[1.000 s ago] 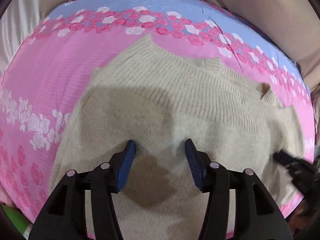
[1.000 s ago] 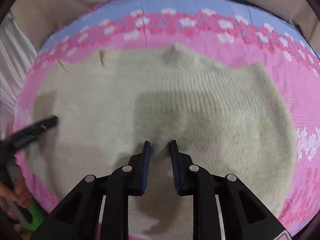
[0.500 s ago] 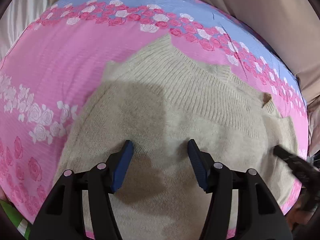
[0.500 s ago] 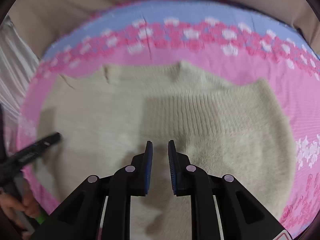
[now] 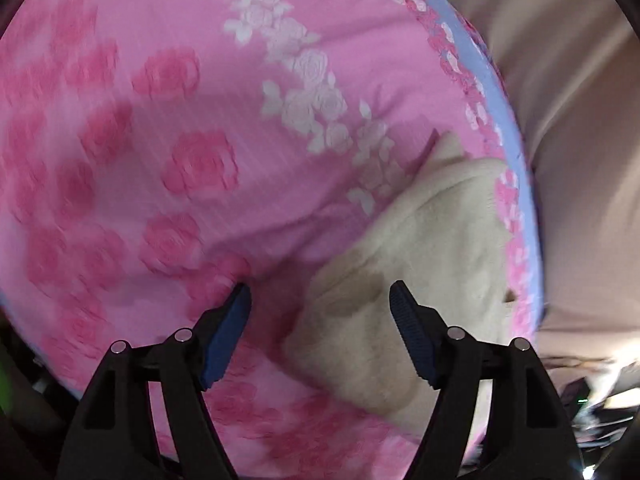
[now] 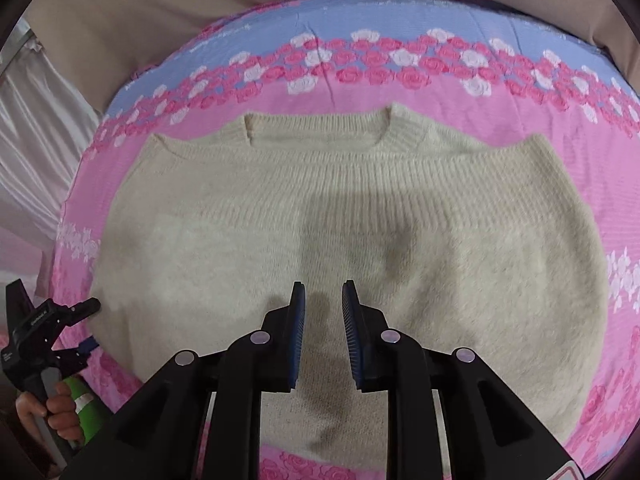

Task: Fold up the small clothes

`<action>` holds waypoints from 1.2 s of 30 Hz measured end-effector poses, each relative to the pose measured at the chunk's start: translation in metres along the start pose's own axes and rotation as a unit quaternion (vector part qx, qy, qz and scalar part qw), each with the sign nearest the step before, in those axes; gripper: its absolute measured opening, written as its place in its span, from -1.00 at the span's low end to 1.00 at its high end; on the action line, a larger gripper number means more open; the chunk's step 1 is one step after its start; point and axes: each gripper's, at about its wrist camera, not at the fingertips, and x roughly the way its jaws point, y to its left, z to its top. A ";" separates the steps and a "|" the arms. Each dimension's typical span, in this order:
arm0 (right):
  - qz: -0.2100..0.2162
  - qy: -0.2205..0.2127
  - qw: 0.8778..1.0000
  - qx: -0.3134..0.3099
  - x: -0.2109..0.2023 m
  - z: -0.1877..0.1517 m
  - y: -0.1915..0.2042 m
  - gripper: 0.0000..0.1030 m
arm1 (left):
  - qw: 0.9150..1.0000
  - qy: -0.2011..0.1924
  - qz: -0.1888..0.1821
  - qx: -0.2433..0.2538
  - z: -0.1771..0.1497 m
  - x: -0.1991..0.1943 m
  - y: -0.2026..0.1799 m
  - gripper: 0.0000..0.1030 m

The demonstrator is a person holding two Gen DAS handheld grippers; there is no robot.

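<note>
While its jaws are opening, the left gripper [image 5: 320, 304] has only the sweater's near left edge below the gap between its ribbed blue pads [image 5: 412, 344], and neither pad presses on the knit. The right gripper [image 6: 323, 312] hangs over the middle of the garment with its jaws narrow but also opening, nothing pinched between them.

Under both lies the cream knit sweater [image 6: 344, 216], spread flat on its front, fuzzy across the body, ribbed in a broad band at the far side, with a round ribbed collar farthest away. It rests on a pink bedsheet [image 6: 600, 160] printed with pink and white roses and a blue band along the far edge. Beyond the sheet is plain beige fabric [image 6: 140, 28]. At the near left a hand [image 6: 60, 412] grips the left gripper's handle, with something green just beside it.
</note>
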 end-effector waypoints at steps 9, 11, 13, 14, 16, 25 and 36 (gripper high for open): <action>0.000 0.024 1.000 0.008 0.018 0.001 -0.001 -0.60 | 0.999 0.009 -0.008 0.033 -0.002 0.016 -0.024 -0.18; 0.007 0.024 1.000 0.015 0.018 0.002 -0.005 -0.60 | 0.999 0.024 -0.046 0.012 0.001 0.019 -0.018 -0.59; 0.007 0.023 1.000 0.013 0.019 0.002 -0.005 -0.60 | 0.997 0.014 -0.070 0.012 -0.001 0.008 -0.022 -0.67; 0.004 0.022 1.000 0.007 0.020 0.001 -0.004 -0.61 | 0.997 0.004 -0.072 0.037 -0.004 0.000 -0.033 -0.69; 0.001 0.020 1.000 0.001 0.022 0.000 -0.002 -0.61 | 0.992 -0.009 -0.091 0.089 -0.013 -0.018 -0.058 -0.71; 0.026 0.023 0.999 0.015 0.024 0.002 -0.007 -0.58 | 0.951 0.040 -0.198 0.235 -0.055 -0.046 -0.171 -0.75; 0.110 -0.020 0.985 0.130 -0.021 -0.012 -0.094 -0.43 | 0.863 0.157 -0.194 0.439 -0.173 0.006 -0.285 -0.75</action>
